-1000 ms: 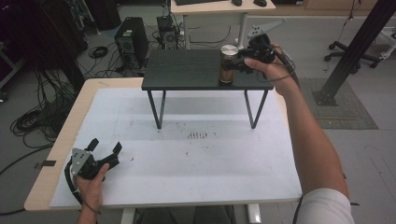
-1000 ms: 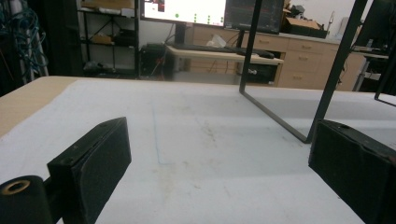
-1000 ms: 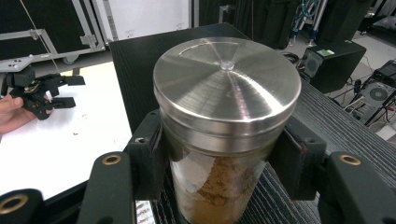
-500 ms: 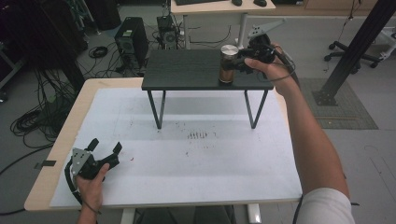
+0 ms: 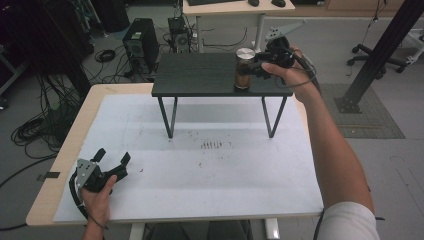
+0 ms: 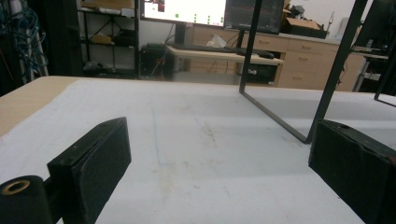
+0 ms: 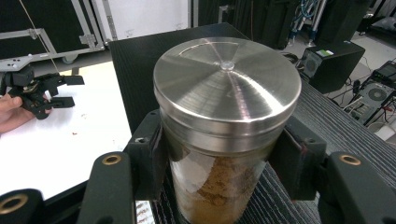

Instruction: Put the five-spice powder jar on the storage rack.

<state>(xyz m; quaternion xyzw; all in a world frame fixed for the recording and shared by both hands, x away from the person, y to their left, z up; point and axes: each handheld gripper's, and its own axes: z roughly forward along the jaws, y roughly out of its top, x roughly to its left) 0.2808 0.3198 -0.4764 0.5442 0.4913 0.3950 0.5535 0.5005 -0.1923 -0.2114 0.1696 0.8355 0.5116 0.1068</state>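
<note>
Nothing has shifted: my right gripper (image 5: 251, 69) stays clamped on the glass jar (image 5: 244, 70), standing upright on the black shelf (image 5: 200, 75); my left gripper (image 5: 111, 162) rests wide open on the table (image 5: 225, 175).

Two hands, two grippers: one clamped far out, one resting with jaws apart.

The right arm stretches forward, its hand (image 5: 287, 70) wrapped around the right gripper (image 5: 252, 69), which lies level with its jaws closed in tight (pads pressed on both sides of what sits between them). The left hand (image 5: 97, 197) sits low and near, palm around the left gripper (image 5: 111, 161), whose jaws stand wide apart with nothing between them.
</note>
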